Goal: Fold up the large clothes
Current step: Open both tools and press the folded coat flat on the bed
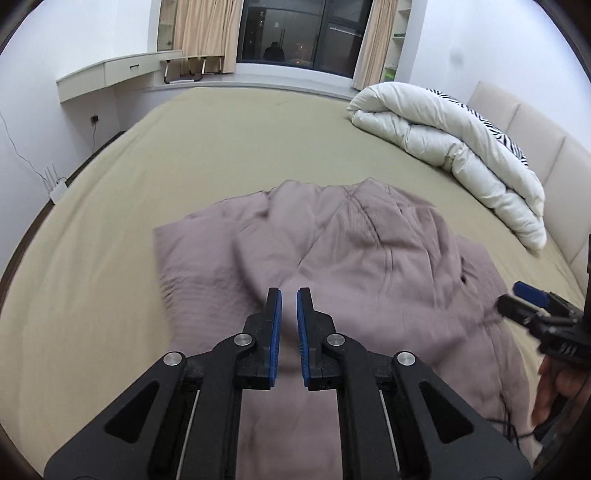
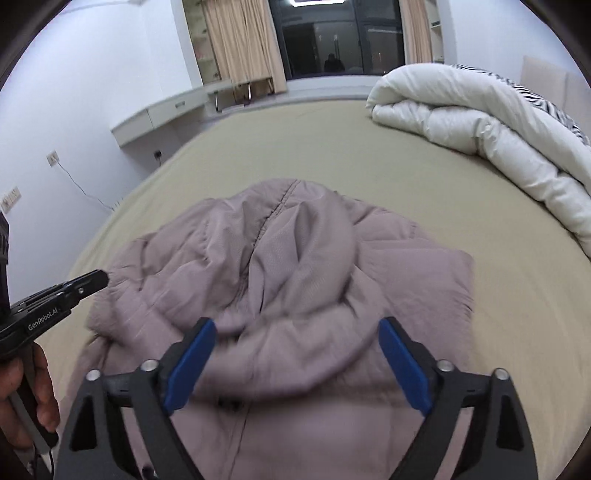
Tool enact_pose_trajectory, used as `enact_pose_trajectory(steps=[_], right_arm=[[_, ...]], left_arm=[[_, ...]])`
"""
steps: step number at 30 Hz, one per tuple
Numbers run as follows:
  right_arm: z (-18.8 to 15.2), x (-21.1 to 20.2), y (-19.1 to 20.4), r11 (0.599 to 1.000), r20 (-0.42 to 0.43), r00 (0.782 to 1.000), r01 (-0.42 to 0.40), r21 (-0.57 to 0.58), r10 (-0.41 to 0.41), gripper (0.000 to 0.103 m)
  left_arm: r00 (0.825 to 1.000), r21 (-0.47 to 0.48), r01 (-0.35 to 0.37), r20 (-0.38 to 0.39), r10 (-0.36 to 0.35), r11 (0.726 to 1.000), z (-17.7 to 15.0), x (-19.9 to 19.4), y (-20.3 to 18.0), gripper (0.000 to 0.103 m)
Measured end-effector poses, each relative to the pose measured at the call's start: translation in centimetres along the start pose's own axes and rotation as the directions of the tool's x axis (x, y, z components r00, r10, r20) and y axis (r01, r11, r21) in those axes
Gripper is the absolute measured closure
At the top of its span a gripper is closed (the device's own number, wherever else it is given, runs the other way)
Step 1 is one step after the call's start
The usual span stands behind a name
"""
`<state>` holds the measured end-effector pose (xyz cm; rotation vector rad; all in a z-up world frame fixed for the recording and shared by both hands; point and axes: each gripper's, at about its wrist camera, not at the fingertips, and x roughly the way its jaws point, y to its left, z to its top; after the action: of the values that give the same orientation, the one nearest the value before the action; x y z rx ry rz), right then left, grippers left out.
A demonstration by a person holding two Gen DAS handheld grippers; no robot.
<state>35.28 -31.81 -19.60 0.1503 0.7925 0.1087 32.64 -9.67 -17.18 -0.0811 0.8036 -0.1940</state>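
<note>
While the two grippers hang over it, a big bed (image 1: 229, 147) with a tan sheet fills most of the room. A soft purple-grey jacket (image 1: 351, 258) lies bunched up on the sheet, right under and just ahead of both grippers.

Far ahead of the grippers is a dark window (image 1: 303, 33) with tan curtains (image 1: 207, 33) on both sides. Ahead and to the left, a white desk (image 1: 110, 74) sticks out from the wall. Ahead and to the right, a puffy white quilt (image 1: 461, 147) is rolled up on the bed, with a zebra-striped pillow (image 1: 495, 129) poking out behind it. A padded headboard (image 1: 535, 147) runs along the right side.

The left gripper (image 1: 289, 295) has its blue pads close together with a thin gap, and nothing is between them. The right gripper (image 2: 297, 332) is spread wide above the jacket and holds nothing.

Only the left view shows a small white router (image 1: 57, 188) with thin sticks on the floor by the left wall, and shelves (image 1: 397, 40) beside the right curtain. It also shows the right gripper from the side. Only the right view shows the long seam running up the jacket's hood (image 2: 291, 236), a white wall plug plate (image 2: 53, 158), and the person's left hand (image 2: 26, 398) gripping its handle.
</note>
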Motion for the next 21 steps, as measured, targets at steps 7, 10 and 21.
enact_pose_trajectory(steps=[7, 10, 21], right_arm=[[-10.8, -10.3, -4.5, 0.986, -0.044, 0.997, -0.062, 0.153, 0.070, 0.005], [-16.0, -14.1, -7.1, 0.964, -0.072, 0.996, -0.039, 0.261, 0.060, 0.005], [-27.2, -19.8, -10.7, 0.930, -0.154, 0.987, 0.018, 0.367, 0.042, 0.002]], left_arm=[[0.998, -0.099, -0.024, -0.058, 0.018, 0.995, -11.4, -12.2, 5.2, 0.015], [0.992, -0.137, -0.056, -0.118, 0.040, 0.989, -17.4, -16.8, 7.5, 0.015], [0.944, -0.152, -0.064, -0.331, 0.010, 0.986, -32.4, -24.0, 9.4, 0.015]])
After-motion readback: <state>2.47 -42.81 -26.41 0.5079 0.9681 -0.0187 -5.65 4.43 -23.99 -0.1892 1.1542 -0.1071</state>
